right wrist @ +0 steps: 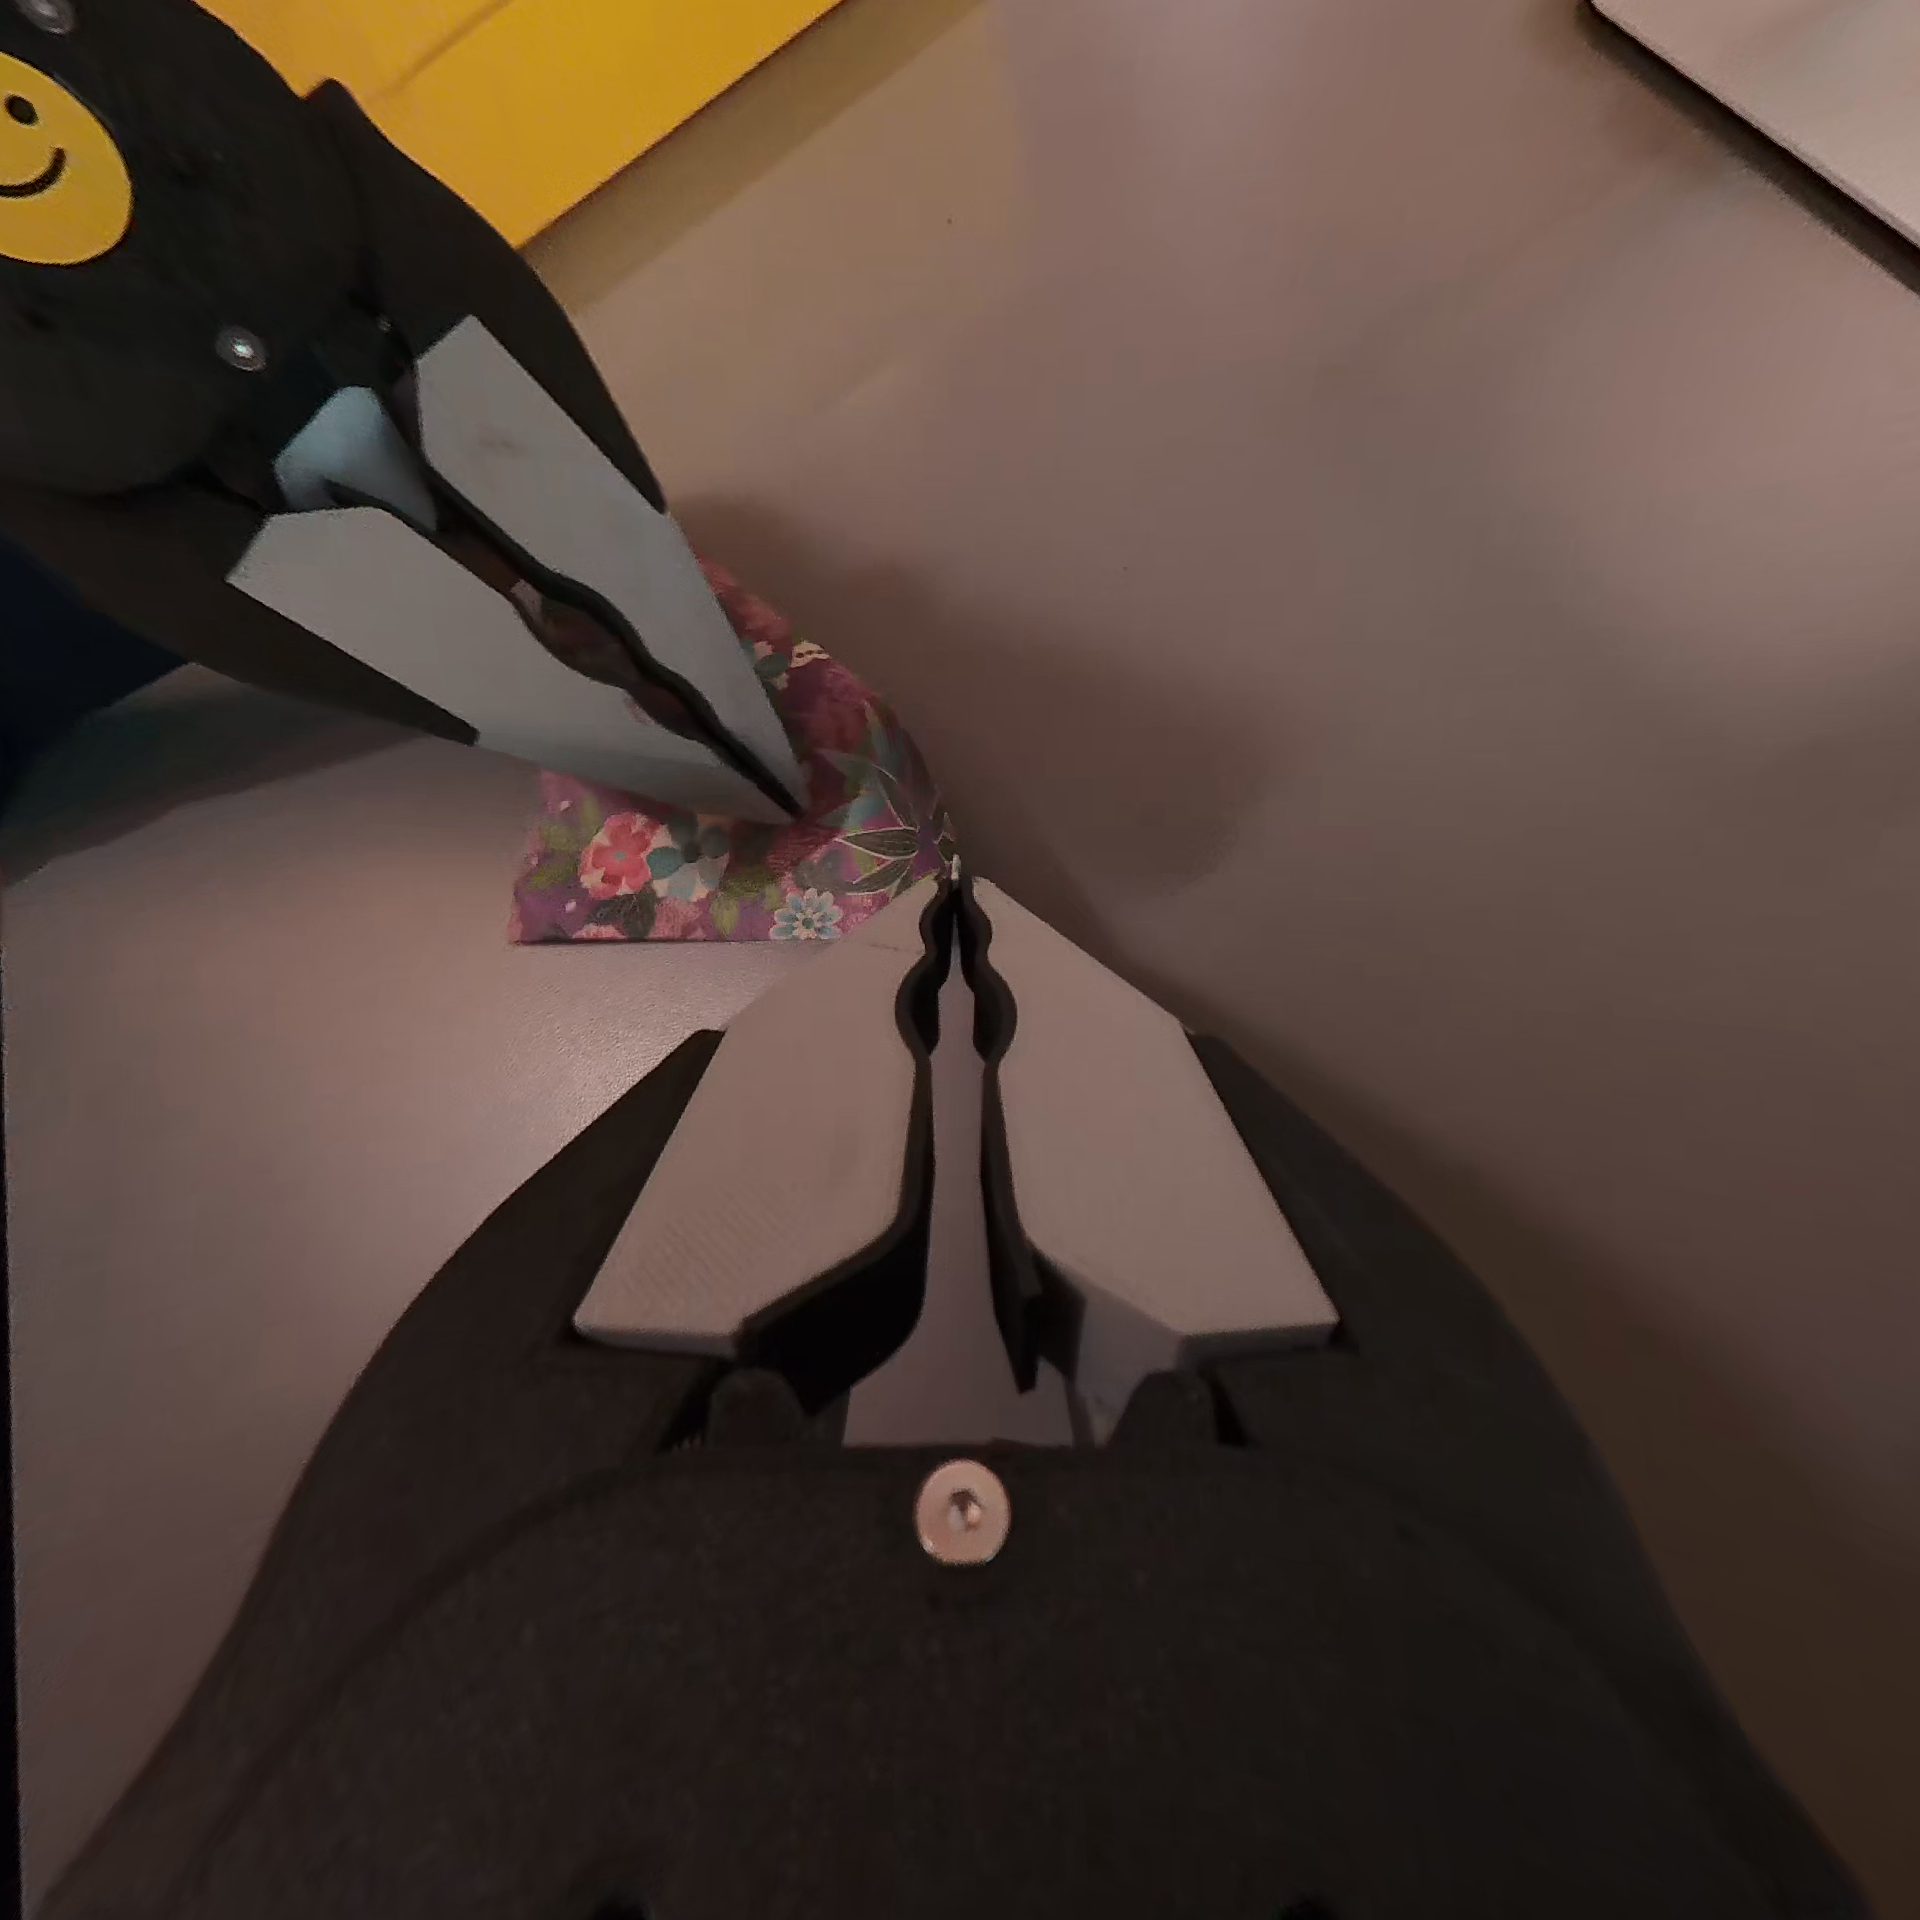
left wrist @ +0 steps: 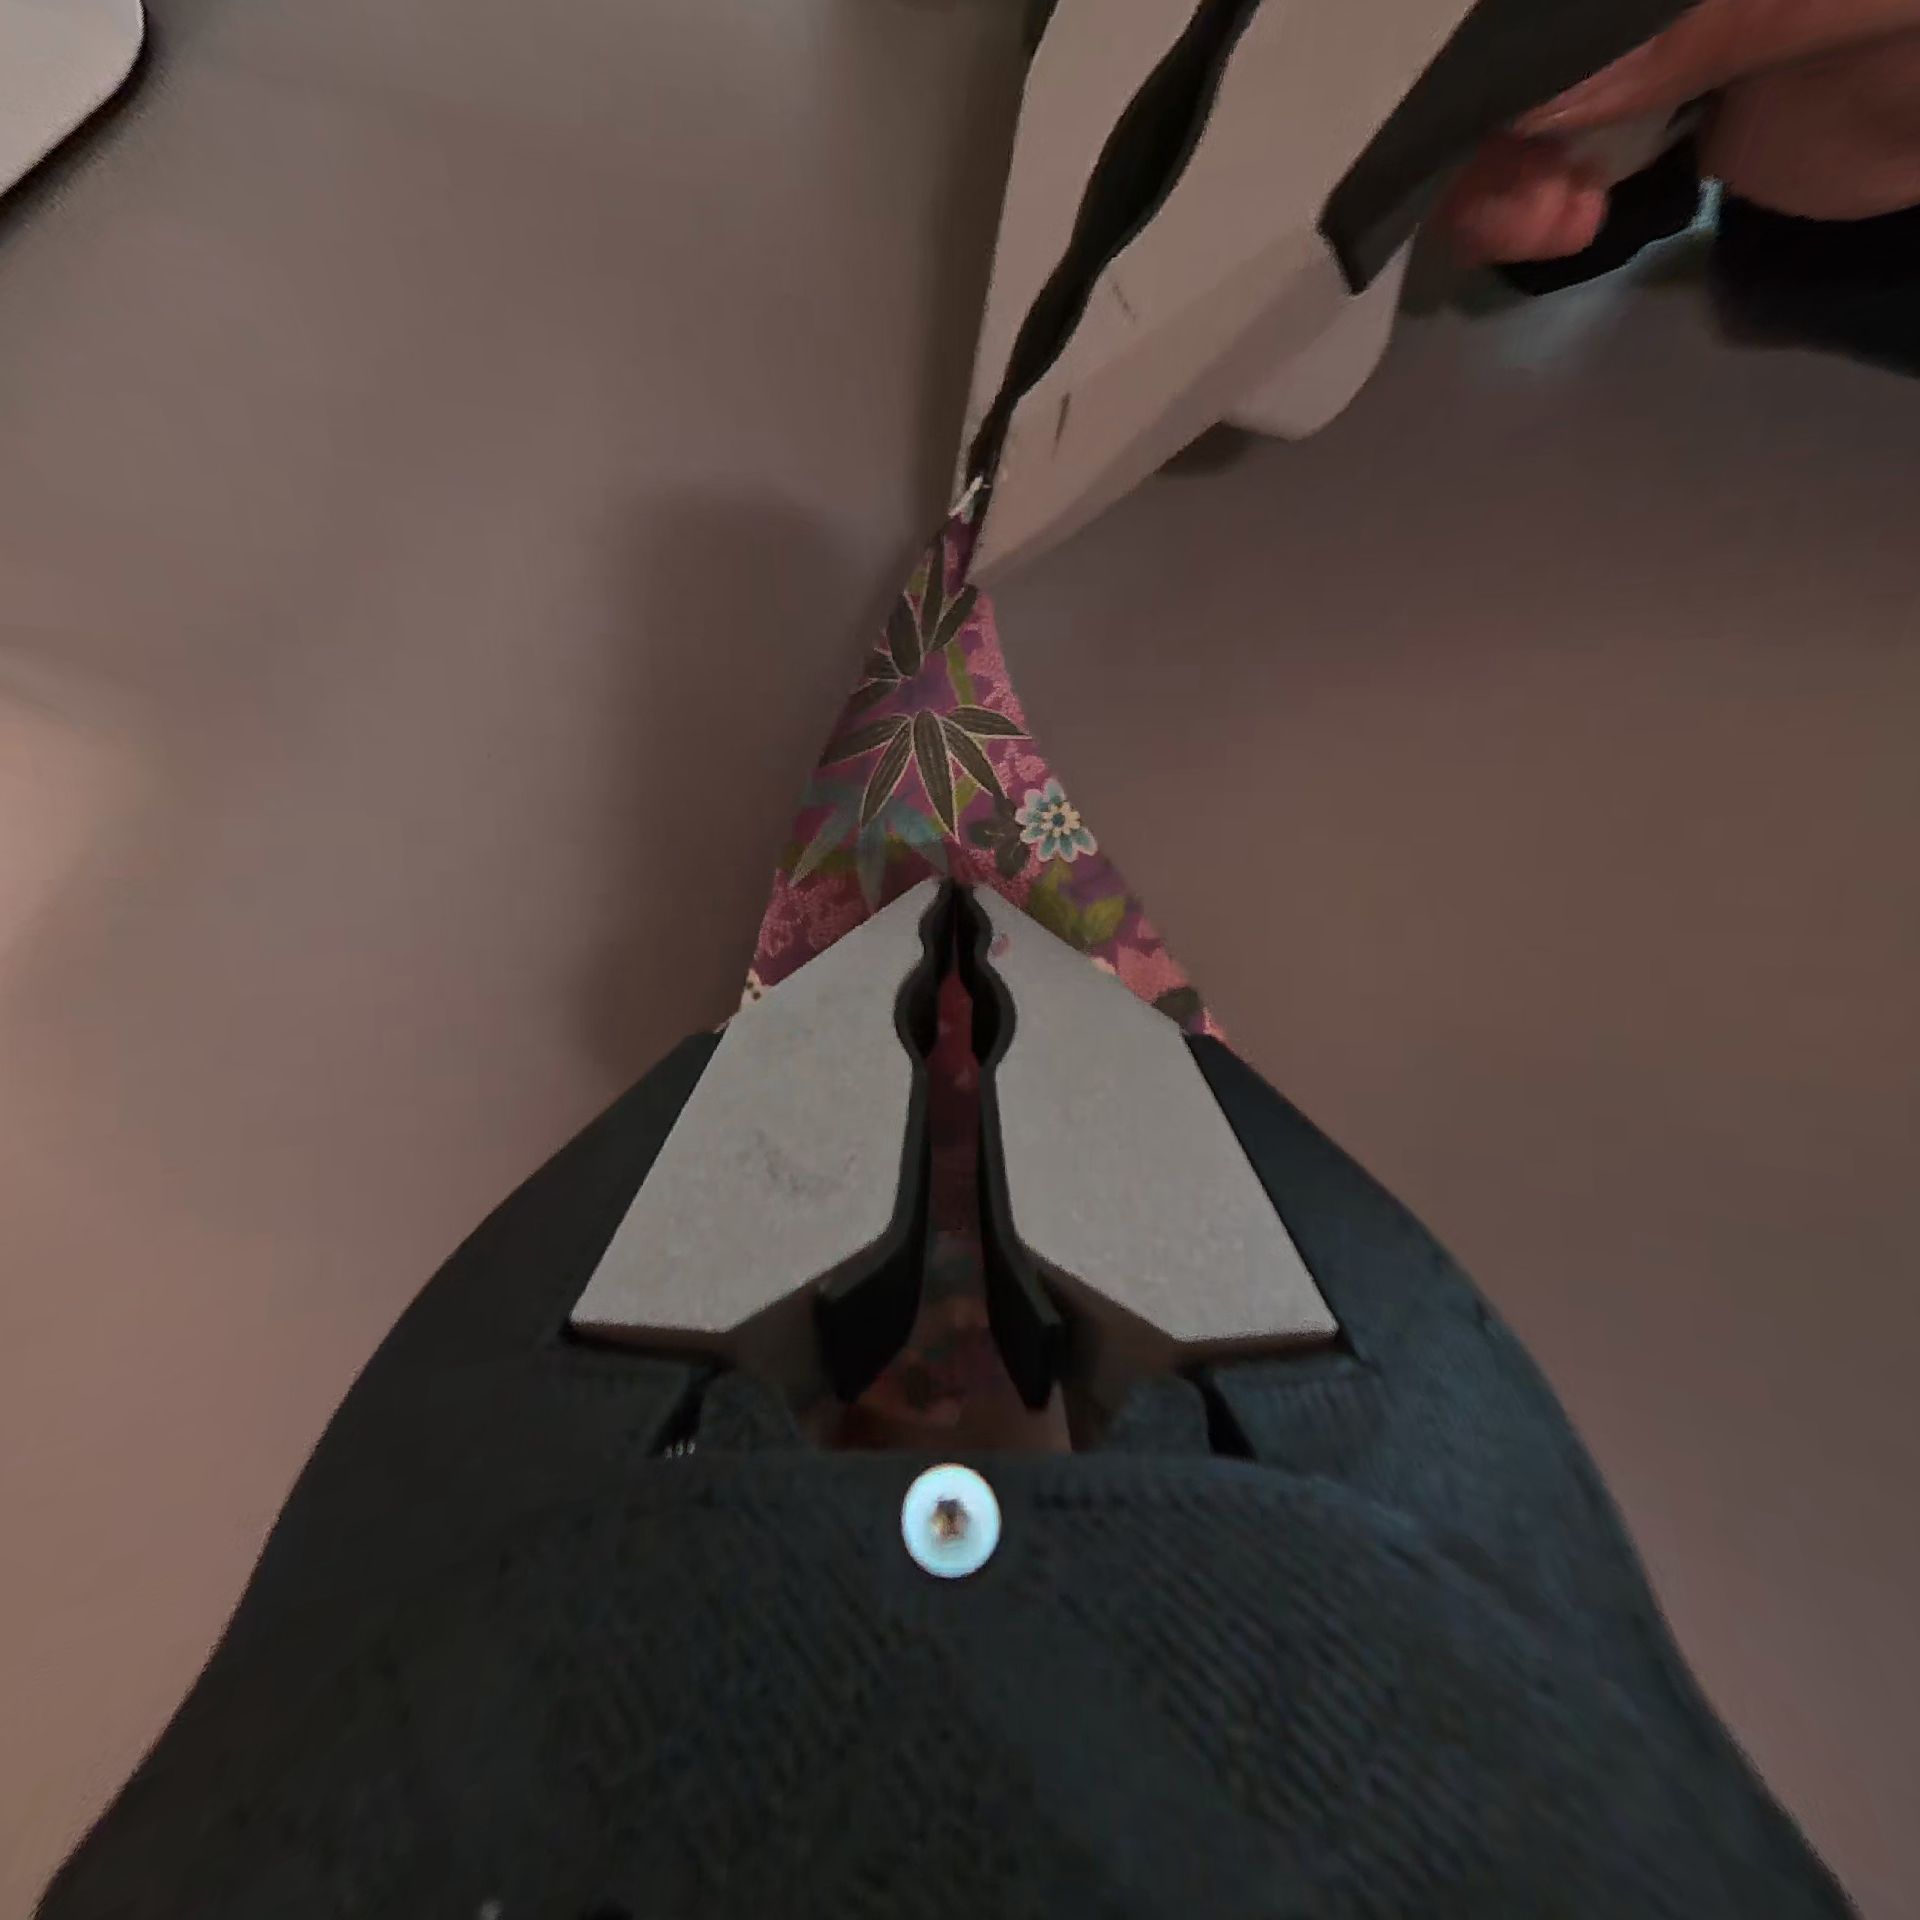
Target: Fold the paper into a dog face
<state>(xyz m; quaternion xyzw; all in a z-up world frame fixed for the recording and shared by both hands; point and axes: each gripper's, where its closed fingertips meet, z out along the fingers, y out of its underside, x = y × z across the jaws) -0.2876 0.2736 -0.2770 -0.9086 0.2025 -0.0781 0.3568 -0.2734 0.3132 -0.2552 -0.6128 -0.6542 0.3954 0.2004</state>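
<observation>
Left wrist view looks down on the left gripper [left wrist: 951, 894], its two grey fingers [left wrist: 800, 1132] drawn together with the purple flower-patterned paper [left wrist: 935, 758] running between them, so it is pinching the paper along its near part. That paper narrows toward the far side, where the right gripper [left wrist: 971, 509] comes in from the upper right with its pads closed on the far tip; a hand [left wrist: 1704, 135] grips its handle at the far right. All this sits over a plain brownish-grey table [left wrist: 416, 520], with a pale flat object's corner [left wrist: 52, 73] at the far left. Right wrist view shows the right gripper [right wrist: 954, 885] with fingers [right wrist: 1091, 1122] pressed together on one corner of the folded paper [right wrist: 727, 883], which rests partly on the table [right wrist: 1351, 520] and rises at the pinched corner. From the left, the left gripper [right wrist: 795, 805] clamps the paper's upper fold; it carries a yellow smiley sticker [right wrist: 52, 166]. A yellow sheet [right wrist: 540, 94] lies far left.
</observation>
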